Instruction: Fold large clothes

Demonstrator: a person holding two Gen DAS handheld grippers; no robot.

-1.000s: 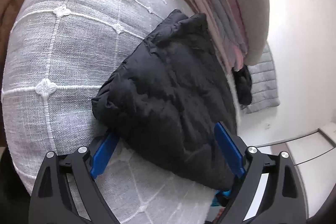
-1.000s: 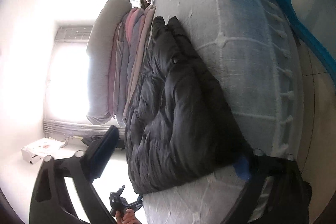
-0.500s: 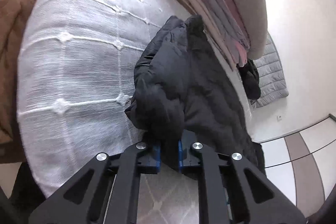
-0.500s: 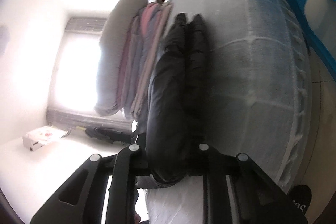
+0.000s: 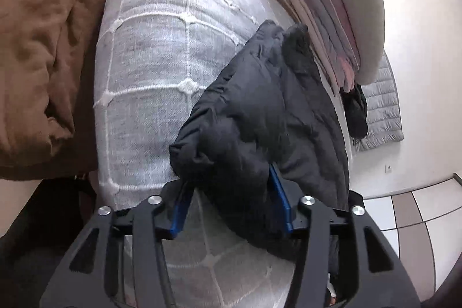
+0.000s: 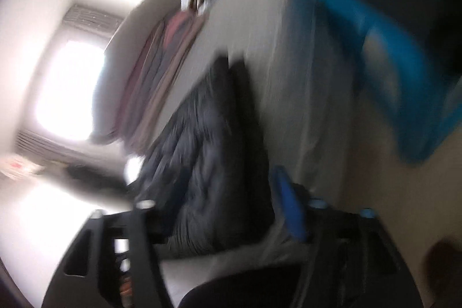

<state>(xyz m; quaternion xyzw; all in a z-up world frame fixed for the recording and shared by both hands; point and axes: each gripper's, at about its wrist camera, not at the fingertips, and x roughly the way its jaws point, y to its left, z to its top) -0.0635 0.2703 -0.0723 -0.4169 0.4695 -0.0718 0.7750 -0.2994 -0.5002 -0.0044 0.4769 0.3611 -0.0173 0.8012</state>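
L wrist view: the left gripper (image 5: 231, 210) is seen partway open, jaws just widened, w/ a bunched corner of the black puffer jacket (image 5: 268, 120) sitting between the blue pads (image 5: 279, 199); whether the pads press the fabric can't be told, though the grip looks to be loosening. The jacket is laid folded just ahead of and to the right of the gripper on the grey quilted bed cover (image 5: 161, 77), w/ a stack of folded clothes (image 5: 326, 19) beyond it at the far right and a brown garment (image 5: 40, 54) well off to the left. R wrist view, heavily blurred: the right gripper (image 6: 219, 210) is also shown part open, jaws just widened, the jacket (image 6: 210, 160) bulging between them; contact can't be judged. Only here are a bright window (image 6: 69, 88) and a blue frame (image 6: 384, 54) picked up; the brown garment is shown only in the L view. Step is judged as release after a fold; next move likely calls for pulling both grippers clear w/o dragging the bundle open.
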